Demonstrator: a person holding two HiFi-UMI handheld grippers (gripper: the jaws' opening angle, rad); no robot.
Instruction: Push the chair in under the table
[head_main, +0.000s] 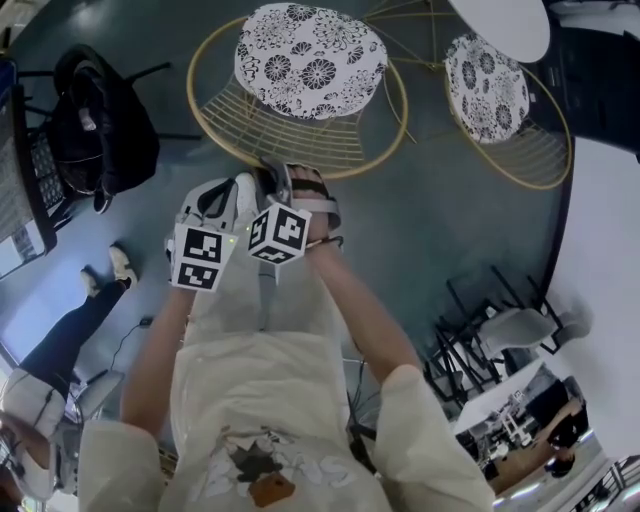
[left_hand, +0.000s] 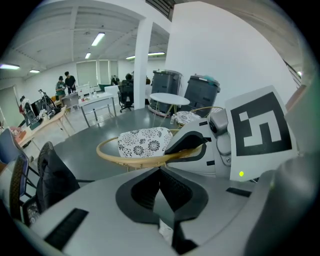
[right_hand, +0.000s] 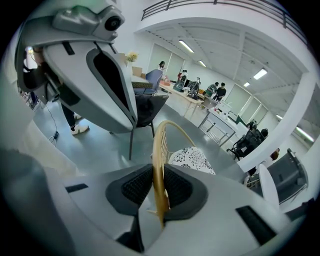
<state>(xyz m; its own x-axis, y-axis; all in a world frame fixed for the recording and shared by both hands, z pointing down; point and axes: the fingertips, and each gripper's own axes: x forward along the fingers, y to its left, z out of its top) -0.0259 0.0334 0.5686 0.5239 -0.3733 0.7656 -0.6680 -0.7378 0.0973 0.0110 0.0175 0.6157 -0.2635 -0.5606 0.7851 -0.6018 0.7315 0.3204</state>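
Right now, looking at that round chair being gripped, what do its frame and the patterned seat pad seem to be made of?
Chair frame: probably metal wire with a satin gold or brass-coloured coating. Thin rods fan out under a smooth hoop rim.
Seat pad: looks like soft fabric, matte white with a black floral print. Its filling is not visible.

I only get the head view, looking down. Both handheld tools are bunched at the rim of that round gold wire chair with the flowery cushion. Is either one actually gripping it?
Observer: Yes. The right gripper view shows the right gripper with its fingers closed on the round gold wire chair, at its rim.
Operator: And the other tool?
Observer: The left gripper holds nothing. Its fingers are together, and the rim runs just ahead of their tips. I cannot tell whether they touch it.
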